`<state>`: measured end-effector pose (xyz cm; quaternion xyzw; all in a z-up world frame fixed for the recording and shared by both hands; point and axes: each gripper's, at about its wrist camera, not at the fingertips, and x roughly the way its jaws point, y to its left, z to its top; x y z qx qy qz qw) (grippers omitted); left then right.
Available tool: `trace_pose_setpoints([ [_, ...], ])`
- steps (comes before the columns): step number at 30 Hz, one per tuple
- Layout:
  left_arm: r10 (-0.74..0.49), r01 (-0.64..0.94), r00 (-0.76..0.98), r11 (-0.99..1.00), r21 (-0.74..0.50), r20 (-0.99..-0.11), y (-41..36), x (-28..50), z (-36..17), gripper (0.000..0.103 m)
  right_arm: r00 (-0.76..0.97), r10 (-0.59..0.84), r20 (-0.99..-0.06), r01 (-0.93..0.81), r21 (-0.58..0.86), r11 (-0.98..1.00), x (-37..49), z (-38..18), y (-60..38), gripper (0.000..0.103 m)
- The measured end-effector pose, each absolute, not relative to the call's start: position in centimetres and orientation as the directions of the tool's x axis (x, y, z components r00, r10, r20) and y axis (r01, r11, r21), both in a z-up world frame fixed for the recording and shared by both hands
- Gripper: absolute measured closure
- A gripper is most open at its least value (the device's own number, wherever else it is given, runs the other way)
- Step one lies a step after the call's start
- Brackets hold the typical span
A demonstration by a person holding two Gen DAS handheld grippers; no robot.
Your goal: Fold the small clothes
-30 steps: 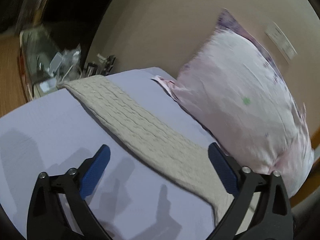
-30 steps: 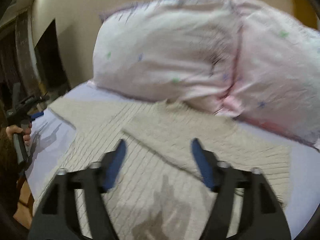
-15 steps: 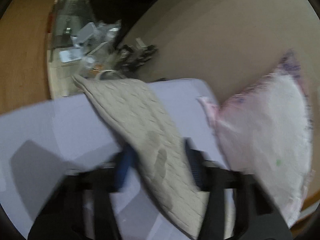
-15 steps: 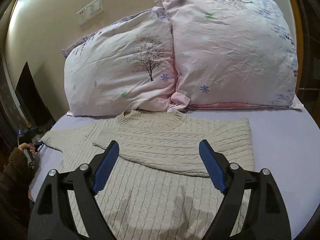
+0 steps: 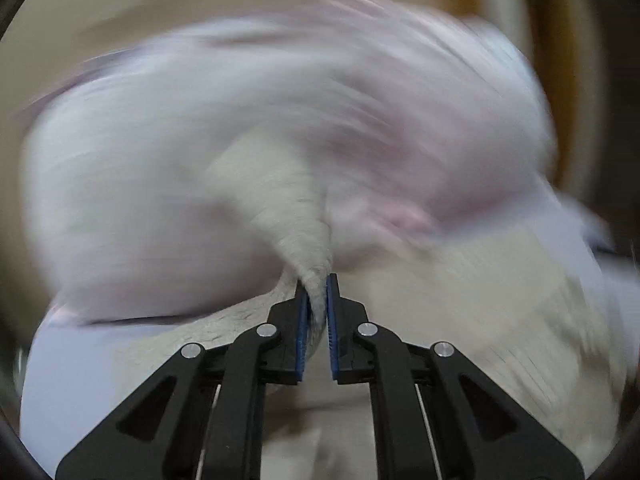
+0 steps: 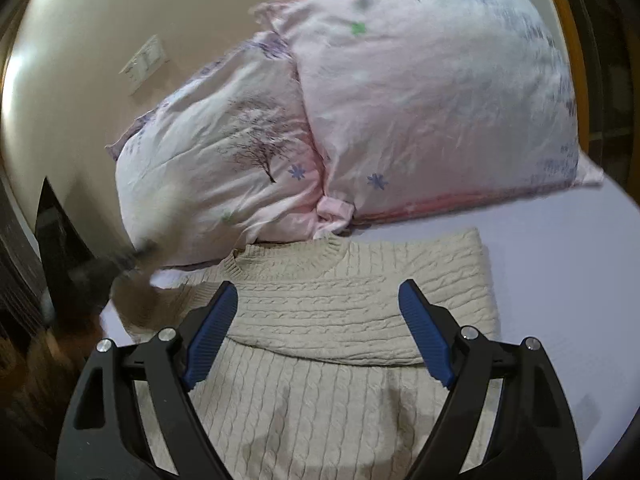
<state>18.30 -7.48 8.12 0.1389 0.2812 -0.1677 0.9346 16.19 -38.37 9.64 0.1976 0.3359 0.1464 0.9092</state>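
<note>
Looking across the bed (image 6: 560,272), I see its pale lilac sheet carrying everything. Two pink pillows (image 6: 420,100) lean along the head edge against the beige wall (image 6: 80,40), which has a switch plate (image 6: 146,62) on it. The cream cable-knit sweater (image 6: 332,308) lies flat just below the pillows, collar touching them, with one sleeve folded across its chest. My right gripper (image 6: 316,328) hovers over the sweater, its blue pads spread wide and holding nothing. My left gripper (image 5: 317,312) is clamped tight on the other sleeve (image 5: 308,248), the knit pinched between its pads and rising from them; that view is badly smeared, so I cannot tell more than pillows behind and sweater below. In the right view the left gripper is only a blur at the bed's left edge.
</note>
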Motion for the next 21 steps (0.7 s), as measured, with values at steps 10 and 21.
trace_pose_setpoints([
  [10,-0.294,0.417,0.677,0.909,0.023,-0.675,-2.3,12.6,6.7,0.051,0.561,0.502,-0.658,0.027,0.621,0.784,20.7,3.9,-41.4,0.059],
  [21,-0.278,0.207,0.616,0.96,-0.189,-0.737,9.0,5.9,3.9,0.048,0.532,0.384,-0.755,0.029,0.469,0.883,25.2,1.0,-37.6,0.095],
])
